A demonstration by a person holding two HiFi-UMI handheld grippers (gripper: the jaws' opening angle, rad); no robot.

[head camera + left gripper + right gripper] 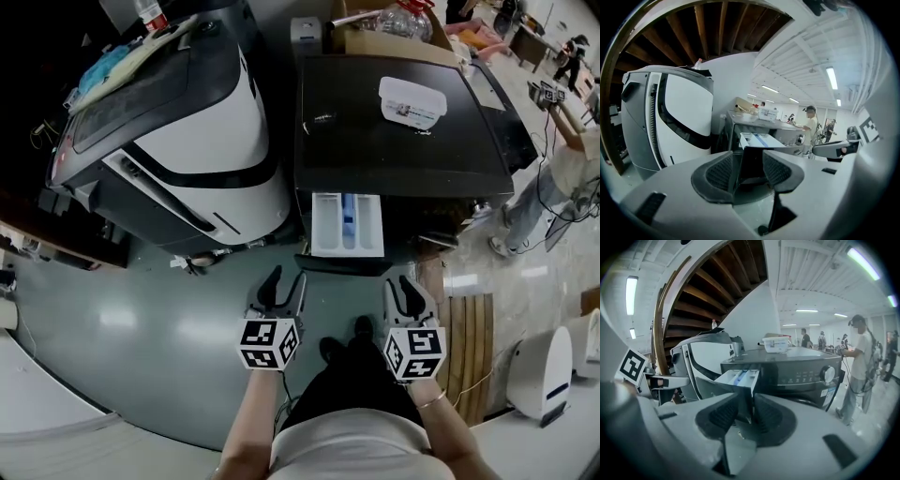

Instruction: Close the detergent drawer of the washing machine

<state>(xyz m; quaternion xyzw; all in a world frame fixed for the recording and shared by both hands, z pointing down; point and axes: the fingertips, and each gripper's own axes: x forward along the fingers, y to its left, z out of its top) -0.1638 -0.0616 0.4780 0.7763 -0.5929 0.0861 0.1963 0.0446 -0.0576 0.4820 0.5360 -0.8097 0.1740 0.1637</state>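
Left gripper [283, 284] and right gripper [409, 287], jaws of each apart and empty, detergent drawer [346, 225] standing open from washing machine [403, 150], just ahead between them, untouched

two claws: left claw [286, 278], right claw [403, 284]; one washing machine [375, 141]; one detergent drawer [347, 225]; one container [412, 101]

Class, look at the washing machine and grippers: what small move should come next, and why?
Probably ease the right gripper forward to the front of the detergent drawer: it stands pulled out, and the jaws are apart, empty, just short of it.
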